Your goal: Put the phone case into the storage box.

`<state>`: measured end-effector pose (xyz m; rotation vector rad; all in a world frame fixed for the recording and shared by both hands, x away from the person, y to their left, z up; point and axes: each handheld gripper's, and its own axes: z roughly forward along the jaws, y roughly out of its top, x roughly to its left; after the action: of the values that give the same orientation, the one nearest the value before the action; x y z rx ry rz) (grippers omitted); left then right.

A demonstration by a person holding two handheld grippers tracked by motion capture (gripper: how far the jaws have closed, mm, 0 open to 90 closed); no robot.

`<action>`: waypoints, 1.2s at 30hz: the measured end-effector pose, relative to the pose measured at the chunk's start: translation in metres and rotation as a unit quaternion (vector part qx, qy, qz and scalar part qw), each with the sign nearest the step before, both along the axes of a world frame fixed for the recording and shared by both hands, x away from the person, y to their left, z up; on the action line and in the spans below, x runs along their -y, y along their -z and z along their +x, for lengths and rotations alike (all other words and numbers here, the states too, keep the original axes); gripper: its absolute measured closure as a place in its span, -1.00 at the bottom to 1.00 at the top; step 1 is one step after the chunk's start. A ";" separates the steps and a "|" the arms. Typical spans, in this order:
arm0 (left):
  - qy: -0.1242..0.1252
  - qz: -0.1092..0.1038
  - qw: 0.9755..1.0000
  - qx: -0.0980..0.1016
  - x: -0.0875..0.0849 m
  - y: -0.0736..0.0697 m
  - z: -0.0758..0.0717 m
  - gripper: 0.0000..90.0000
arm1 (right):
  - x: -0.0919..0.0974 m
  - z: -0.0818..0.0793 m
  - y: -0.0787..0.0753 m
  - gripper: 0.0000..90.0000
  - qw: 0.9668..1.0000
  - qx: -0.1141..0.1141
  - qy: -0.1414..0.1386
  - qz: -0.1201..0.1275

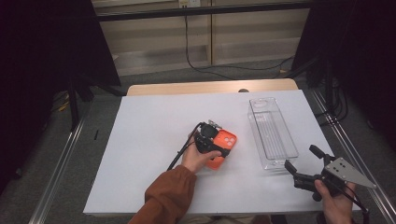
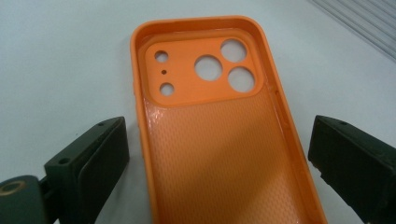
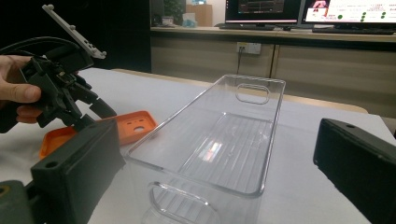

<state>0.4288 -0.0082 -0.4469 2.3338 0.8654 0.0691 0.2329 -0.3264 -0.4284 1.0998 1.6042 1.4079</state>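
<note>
- Two steps look left: gripping and moving the orange phone case [image 2: 219, 135], lying on the counter [image 1: 154, 140].
- Left gripper [image 1: 211, 139] fingers spread astride it, untouching.
- Clear bin [image 1: 272, 133] empty; right gripper [image 1: 303, 163] released nearby.

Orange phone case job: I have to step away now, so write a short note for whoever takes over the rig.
Left claw: open, jaws on either side of the orange phone case, not closed on it.
Right claw: open, holding nothing, just short of the near end of the clear plastic bin.
The case lies inside up on the white table sheet, left of the bin; the bin is empty.
Done: left claw lined up.
Left: probably close on the case, lift it, set it in the bin.
</note>
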 end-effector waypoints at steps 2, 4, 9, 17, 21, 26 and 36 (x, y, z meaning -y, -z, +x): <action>-0.002 0.007 1.000 0.003 0.003 0.000 0.000 -0.89 | 0.000 0.000 0.000 -1.00 1.000 0.001 0.000 -0.001; -0.002 0.025 1.000 0.010 0.007 0.000 -0.002 -0.89 | 0.000 0.000 0.000 -1.00 1.000 0.000 0.000 0.000; -0.011 0.033 0.999 0.010 0.011 0.000 -0.003 -0.91 | 0.000 0.000 0.000 -1.00 1.000 0.000 0.000 -0.001; -0.011 0.069 0.997 0.031 0.020 0.002 -0.007 -0.92 | 0.000 0.000 0.000 -1.00 1.000 0.002 0.000 0.000; -0.012 0.074 0.997 0.029 0.021 0.002 -0.007 -0.92 | 0.000 0.000 0.000 -1.00 1.000 -0.001 -0.001 0.001; -0.015 0.075 0.996 0.037 0.020 0.002 -0.009 -0.92 | 0.000 0.000 0.000 -1.00 1.000 -0.001 -0.001 0.000; -0.014 0.078 0.996 0.028 0.020 -0.002 -0.010 -0.72 | 0.000 0.000 0.000 -1.00 1.000 0.000 0.001 0.000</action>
<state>0.4186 -0.0278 -0.4451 2.4511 0.8931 0.2194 0.2329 -0.3265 -0.4287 1.1006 1.6023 1.4073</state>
